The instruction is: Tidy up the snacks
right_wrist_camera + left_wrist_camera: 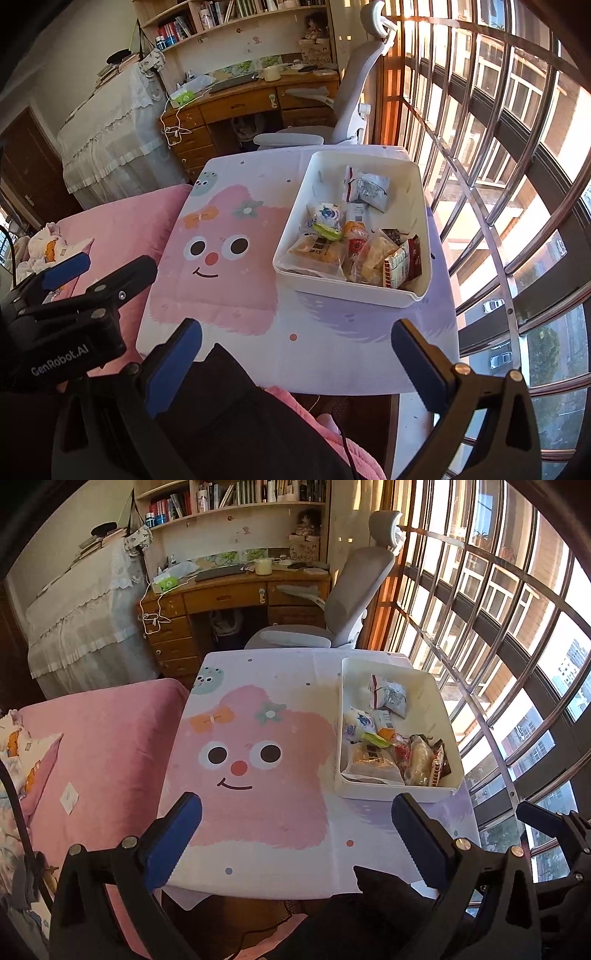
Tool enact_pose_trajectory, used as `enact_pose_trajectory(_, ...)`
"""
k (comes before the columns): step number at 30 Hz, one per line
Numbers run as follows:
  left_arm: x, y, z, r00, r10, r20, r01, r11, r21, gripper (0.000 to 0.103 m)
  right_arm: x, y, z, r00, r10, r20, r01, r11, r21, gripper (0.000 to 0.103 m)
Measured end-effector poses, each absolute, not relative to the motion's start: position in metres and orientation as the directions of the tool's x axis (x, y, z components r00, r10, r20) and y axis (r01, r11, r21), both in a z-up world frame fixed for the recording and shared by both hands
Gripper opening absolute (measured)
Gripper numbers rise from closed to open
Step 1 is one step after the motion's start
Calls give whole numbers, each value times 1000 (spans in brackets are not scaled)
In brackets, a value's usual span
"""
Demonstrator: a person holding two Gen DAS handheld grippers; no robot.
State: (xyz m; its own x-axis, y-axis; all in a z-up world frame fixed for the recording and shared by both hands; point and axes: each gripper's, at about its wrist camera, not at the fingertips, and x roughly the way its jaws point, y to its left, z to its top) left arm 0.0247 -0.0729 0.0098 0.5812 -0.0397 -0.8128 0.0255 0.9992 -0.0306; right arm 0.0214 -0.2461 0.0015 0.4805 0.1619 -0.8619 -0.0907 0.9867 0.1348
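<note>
Jaws: left gripper (296, 837) and right gripper (296, 357) both spread apart, holding nothing.
Bin (416, 296): smooth white plastic rectangle.
Snacks (364, 240): crinkly wrapped packets inside.

Worktop cover (295, 856): pale white-lilac, scattered small dots, a big fluffy pink cartoon face with dark eyes, red nose, orange bow, green flower; a mint creature at its far corner.
Bin (373, 293): plain cream-white.
Snack packets (354, 247): mixed; grey-and-white with a red edge, white with blue print, yellow-green, orange, clear wrap over golden pastry, red-and-brown.
Left tongs (295, 843): black frame, blue pads, brass-coloured screws.
Right tongs (295, 363): black frame, blue pads.
Bed (110, 738): pink cover.
Chair (354, 602): light grey.
Desk (229, 602): honey-brown wood.
</note>
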Motion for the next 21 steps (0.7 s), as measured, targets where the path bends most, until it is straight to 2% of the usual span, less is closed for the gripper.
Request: enact_pose_trajectory(21, 32, -83, 1, 556, -29, -831, 4, 999, -33, 102, 32, -254, -15, 413, 149, -898, -79, 989, 128, 103)
